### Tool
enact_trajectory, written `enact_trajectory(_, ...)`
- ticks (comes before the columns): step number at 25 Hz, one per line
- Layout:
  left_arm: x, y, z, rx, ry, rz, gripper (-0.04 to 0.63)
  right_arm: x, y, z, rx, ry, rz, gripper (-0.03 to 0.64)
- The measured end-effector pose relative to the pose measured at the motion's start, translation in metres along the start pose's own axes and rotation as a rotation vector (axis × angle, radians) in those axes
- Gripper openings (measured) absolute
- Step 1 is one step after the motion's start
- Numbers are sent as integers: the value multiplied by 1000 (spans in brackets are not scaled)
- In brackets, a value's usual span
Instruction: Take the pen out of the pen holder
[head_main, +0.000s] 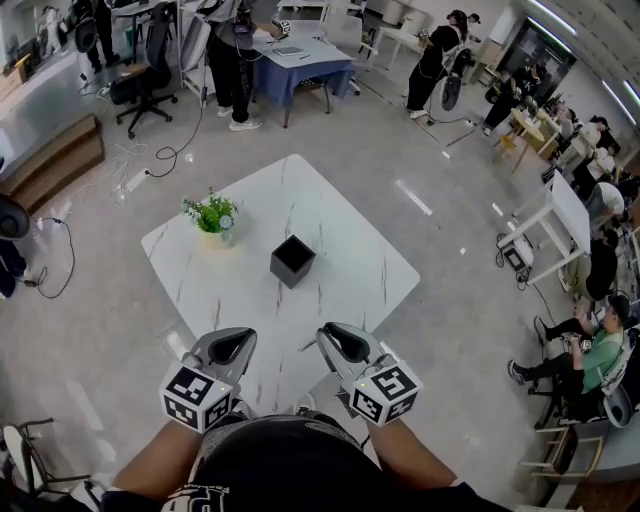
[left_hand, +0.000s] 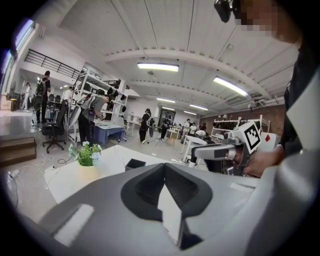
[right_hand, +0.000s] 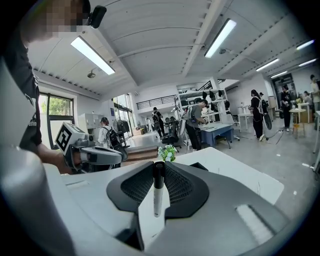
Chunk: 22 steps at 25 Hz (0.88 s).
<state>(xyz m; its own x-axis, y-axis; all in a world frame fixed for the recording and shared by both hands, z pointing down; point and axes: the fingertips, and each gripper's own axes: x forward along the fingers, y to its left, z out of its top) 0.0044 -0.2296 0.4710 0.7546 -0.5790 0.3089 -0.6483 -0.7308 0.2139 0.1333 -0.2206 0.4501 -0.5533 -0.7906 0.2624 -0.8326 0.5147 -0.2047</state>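
The black square pen holder (head_main: 292, 260) stands in the middle of the white marble table (head_main: 340, 225); it also shows small in the left gripper view (left_hand: 134, 163) and the right gripper view (right_hand: 200, 166). My right gripper (right_hand: 159, 167) is shut on a pen (right_hand: 158, 195) with a white barrel and black cap, held upright between the pads. In the head view this gripper (head_main: 338, 342) hovers over the table's near corner, well short of the holder. Beside it, my left gripper (head_main: 232, 345) has its jaws together with nothing between them (left_hand: 165, 172).
A small potted plant (head_main: 212, 215) stands on the table's left part, left of the holder. Around the table are people, office chairs, a blue-clothed table (head_main: 300, 60) at the back and white desks at the right. Cables lie on the floor at the left.
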Motion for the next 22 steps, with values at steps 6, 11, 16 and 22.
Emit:
enact_trajectory(6,2,-2,-3,10,5,-8,57,2,6,-9,1,6,10,65)
enact_trajectory(11,2,-4,-6,22,10,-17,57,6,14,-16,-1,20,26,64)
enact_trajectory(16,2,-4,-5,25,15,-20,57,10,21,-22,0,38,39,66)
enact_trajectory(22,0,-4,-8,23,19,-21,57,10,23,-23,-1,36,36,65)
